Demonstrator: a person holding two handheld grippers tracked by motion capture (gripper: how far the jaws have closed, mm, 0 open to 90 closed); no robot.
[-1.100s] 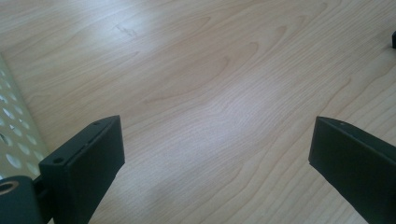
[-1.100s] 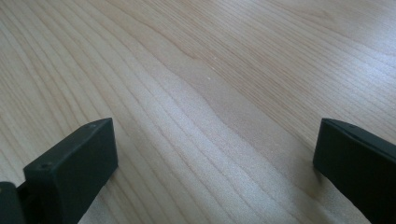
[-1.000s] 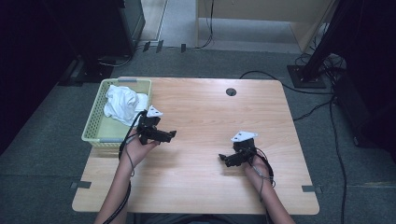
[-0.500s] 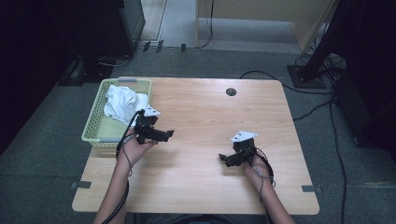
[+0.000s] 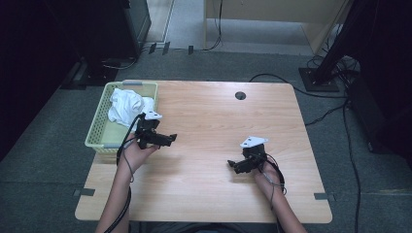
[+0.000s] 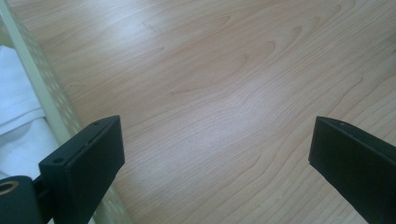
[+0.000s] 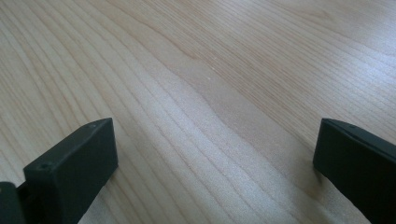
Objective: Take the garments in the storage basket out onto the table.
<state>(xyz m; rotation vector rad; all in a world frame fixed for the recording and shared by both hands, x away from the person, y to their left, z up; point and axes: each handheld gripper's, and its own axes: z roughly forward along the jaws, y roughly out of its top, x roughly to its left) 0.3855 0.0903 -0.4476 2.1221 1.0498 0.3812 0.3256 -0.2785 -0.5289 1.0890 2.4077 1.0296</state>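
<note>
A: High view first: where is the left hand-held gripper [image 5: 171,138]?

B: Held just beside the right rim of the pale green basket [image 5: 97,132], near that basket's front corner, above the wooden counter [image 5: 214,121]. Its jaws point toward the middle of the counter.

A: And the white cloth [image 5: 125,105]?

B: Crumpled in the far half of the basket, apart from both tools. In the left gripper view a fold of it [image 6: 16,121] lies behind the basket's perforated wall [image 6: 49,98], at the left edge.

A: Are the left jaws released?

B: Yes, spread wide with nothing but bare wood grain between them. One jaw sits over the basket wall in that view; whether it touches the wall, I cannot tell.

A: The right hand-held gripper [image 5: 232,165]?

B: At the front right of the counter, well apart from the basket, jaws aimed leftward and low over the wood. The right gripper view shows them wide apart too, holding nothing, and the counter [image 7: 196,93] runs beneath them.

A: Anything else on the counter?

B: A dark round cable hole [image 5: 240,95] near the far edge.
</note>
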